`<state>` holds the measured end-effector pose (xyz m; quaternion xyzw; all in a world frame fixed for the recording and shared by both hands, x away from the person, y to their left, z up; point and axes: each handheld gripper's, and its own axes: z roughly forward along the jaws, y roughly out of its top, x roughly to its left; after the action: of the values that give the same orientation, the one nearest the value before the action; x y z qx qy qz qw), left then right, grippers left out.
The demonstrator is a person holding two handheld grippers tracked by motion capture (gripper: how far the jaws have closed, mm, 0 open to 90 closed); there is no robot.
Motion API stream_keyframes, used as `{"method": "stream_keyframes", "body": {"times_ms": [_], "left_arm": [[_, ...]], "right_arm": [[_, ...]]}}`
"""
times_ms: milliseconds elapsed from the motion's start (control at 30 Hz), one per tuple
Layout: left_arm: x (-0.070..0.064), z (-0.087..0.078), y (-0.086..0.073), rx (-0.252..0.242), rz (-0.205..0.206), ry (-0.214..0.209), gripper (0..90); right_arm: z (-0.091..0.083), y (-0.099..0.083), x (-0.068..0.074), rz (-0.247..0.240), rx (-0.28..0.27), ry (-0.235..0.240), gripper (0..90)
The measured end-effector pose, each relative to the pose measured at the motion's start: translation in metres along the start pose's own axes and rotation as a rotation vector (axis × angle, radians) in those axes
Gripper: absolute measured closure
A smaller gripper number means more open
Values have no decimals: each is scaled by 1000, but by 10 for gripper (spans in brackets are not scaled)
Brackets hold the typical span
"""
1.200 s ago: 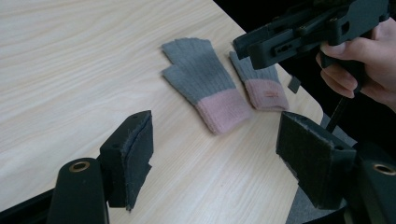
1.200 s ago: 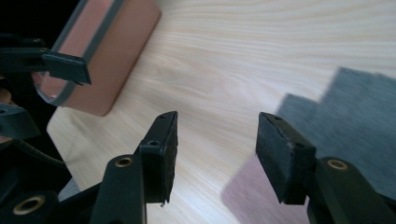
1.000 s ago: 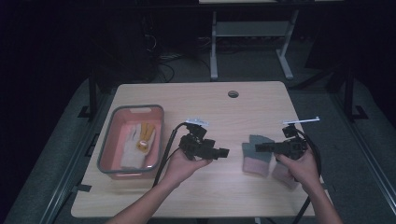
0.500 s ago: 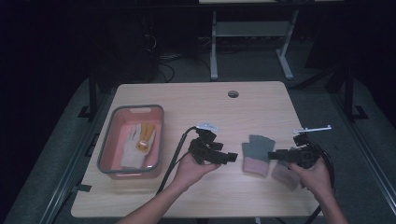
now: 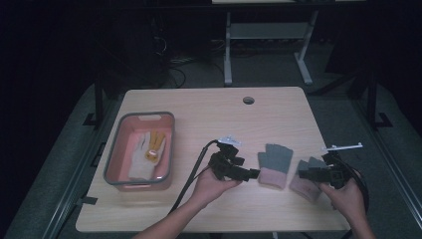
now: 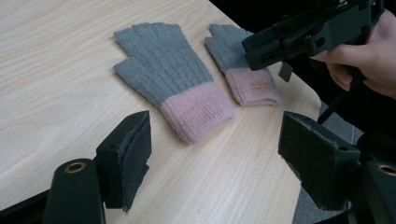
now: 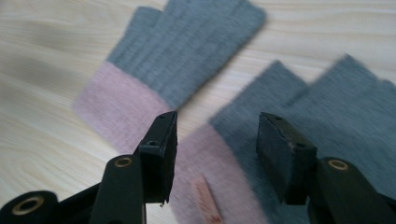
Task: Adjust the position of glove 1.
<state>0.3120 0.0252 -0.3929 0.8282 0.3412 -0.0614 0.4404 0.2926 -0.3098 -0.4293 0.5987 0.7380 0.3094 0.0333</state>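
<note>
Two grey gloves with pink cuffs lie flat on the table's right half. The left glove [image 5: 273, 166] [image 6: 172, 79] [image 7: 163, 60] lies just right of my left gripper [image 5: 254, 174] [image 6: 217, 154], whose jaws stand wide open near its cuff with nothing between them. The right glove [image 5: 304, 178] [image 6: 243, 63] [image 7: 280, 140] carries a small label on its cuff. My right gripper [image 5: 301, 175] [image 7: 215, 149] hovers open over that cuff, its jaws straddling the pink edge without closing on it.
A grey-rimmed pink bin [image 5: 130, 181] at the table's left holds a white glove [image 5: 140, 158] and an orange-yellow item [image 5: 154, 144]. A cable hole [image 5: 248, 100] lies near the far edge. The right glove lies close to the table's right front corner.
Both hands have drawn back toward the front edge. The left gripper has moved right, up to the left glove's cuff; the right gripper has come down over the right glove's cuff.
</note>
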Motion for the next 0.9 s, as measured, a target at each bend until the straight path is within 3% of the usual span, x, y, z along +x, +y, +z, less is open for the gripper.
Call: {"method": "stream_keyframes", "body": {"times_ms": [167,400,567,900], "left_arm": [[0,3,-1,3,2,0,252],[1,9,-2,7,-9,-6,246],[0,13,-3,17,-9,-7,245],[0,17,-4,31,-7,-9,238]], "right_arm": [[-2,-5,-5,1,6,-45,480],[4,-8,-5,-38,41,-126,469],[10,-9,-2,-70,80,-157,469],[13,-11,-2,-62,84,-136,610]]}}
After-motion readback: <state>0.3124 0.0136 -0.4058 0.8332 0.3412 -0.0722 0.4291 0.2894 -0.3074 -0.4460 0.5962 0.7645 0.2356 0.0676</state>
